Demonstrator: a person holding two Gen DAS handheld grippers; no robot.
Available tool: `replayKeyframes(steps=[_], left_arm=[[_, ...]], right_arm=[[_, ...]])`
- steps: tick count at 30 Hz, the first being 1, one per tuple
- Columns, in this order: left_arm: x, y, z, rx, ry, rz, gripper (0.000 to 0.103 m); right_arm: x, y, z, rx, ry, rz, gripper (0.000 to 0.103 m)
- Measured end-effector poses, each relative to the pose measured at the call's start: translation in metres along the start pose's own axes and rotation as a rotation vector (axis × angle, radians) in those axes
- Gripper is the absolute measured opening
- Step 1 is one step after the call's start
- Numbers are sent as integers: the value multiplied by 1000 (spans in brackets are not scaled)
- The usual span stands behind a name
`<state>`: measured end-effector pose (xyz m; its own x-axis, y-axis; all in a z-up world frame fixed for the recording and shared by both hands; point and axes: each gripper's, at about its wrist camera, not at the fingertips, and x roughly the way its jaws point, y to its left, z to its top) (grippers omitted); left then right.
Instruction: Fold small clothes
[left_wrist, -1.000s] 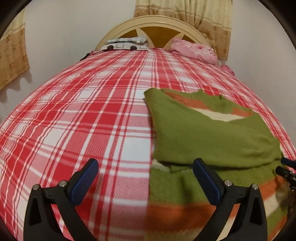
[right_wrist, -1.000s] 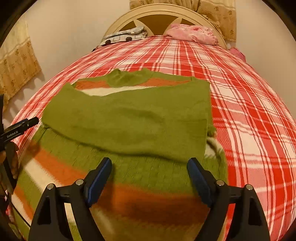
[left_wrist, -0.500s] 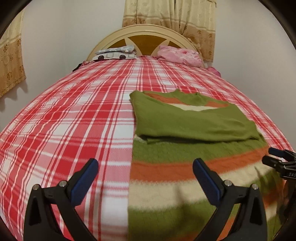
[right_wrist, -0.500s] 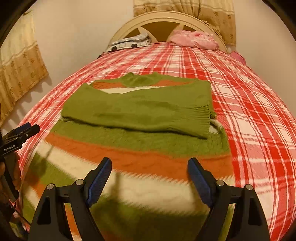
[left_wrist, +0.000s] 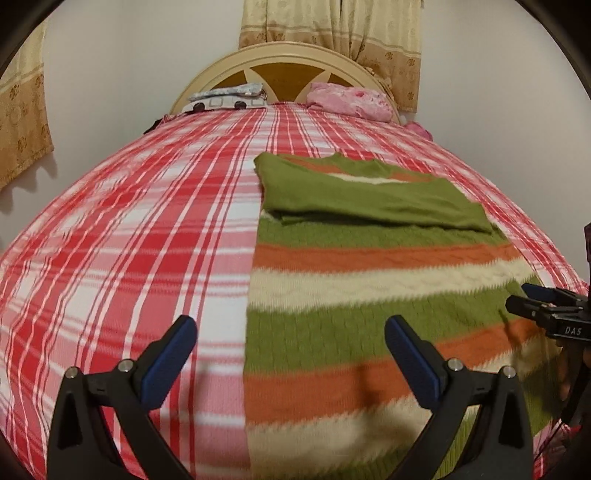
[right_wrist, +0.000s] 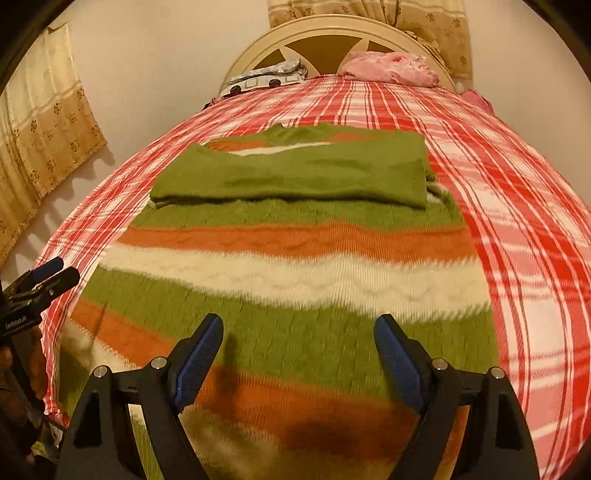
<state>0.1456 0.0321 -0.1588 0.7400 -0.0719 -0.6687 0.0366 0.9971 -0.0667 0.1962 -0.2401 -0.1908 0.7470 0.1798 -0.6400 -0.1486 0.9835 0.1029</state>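
A striped sweater (left_wrist: 369, 295), green, orange and cream, lies flat on the bed, with both green sleeves (left_wrist: 369, 199) folded across its chest. It also shows in the right wrist view (right_wrist: 295, 266). My left gripper (left_wrist: 291, 354) is open and empty, above the sweater's left edge near the hem. My right gripper (right_wrist: 299, 354) is open and empty, above the hem end of the sweater. The right gripper shows at the right edge of the left wrist view (left_wrist: 546, 310). The left gripper shows at the left edge of the right wrist view (right_wrist: 40, 284).
The bed has a red and white plaid cover (left_wrist: 129, 240). A cream headboard (left_wrist: 284, 62), a patterned pillow (left_wrist: 225, 98) and a pink pillow (left_wrist: 347, 101) are at the far end. Curtains (right_wrist: 40, 133) hang on the walls.
Both grippers have pulled back toward the foot of the bed, staying open. More of the sweater's striped lower body is now in view. The sweater has not moved.
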Motion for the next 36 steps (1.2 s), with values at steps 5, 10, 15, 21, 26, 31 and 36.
replayKeyframes(steps=[5,10,15,21,26,31,36], left_arm=[[-7,4,-22,-37,34,-11,103],[-14,4,-34,-50,49,-12,103],[-23,4,-38,-53,45,-14,103],[-31,1,-44,-52,54,-18,103],[-36,-3,-54,-39,76,-24,103],[-40,-6,-67,-21,104,-23,103],[-43,-9,-74,-24,124,-34,103]], right_arm=[[-9,3,-17,-2,-7,-18,85],[-18,6,-28,-7,5,-29,85],[-27,6,-36,10,9,-16,85],[-35,7,-46,14,13,-10,85],[-40,7,-56,21,17,-13,85],[-48,5,-69,20,13,-29,85],[-54,0,-78,24,14,-27,85]])
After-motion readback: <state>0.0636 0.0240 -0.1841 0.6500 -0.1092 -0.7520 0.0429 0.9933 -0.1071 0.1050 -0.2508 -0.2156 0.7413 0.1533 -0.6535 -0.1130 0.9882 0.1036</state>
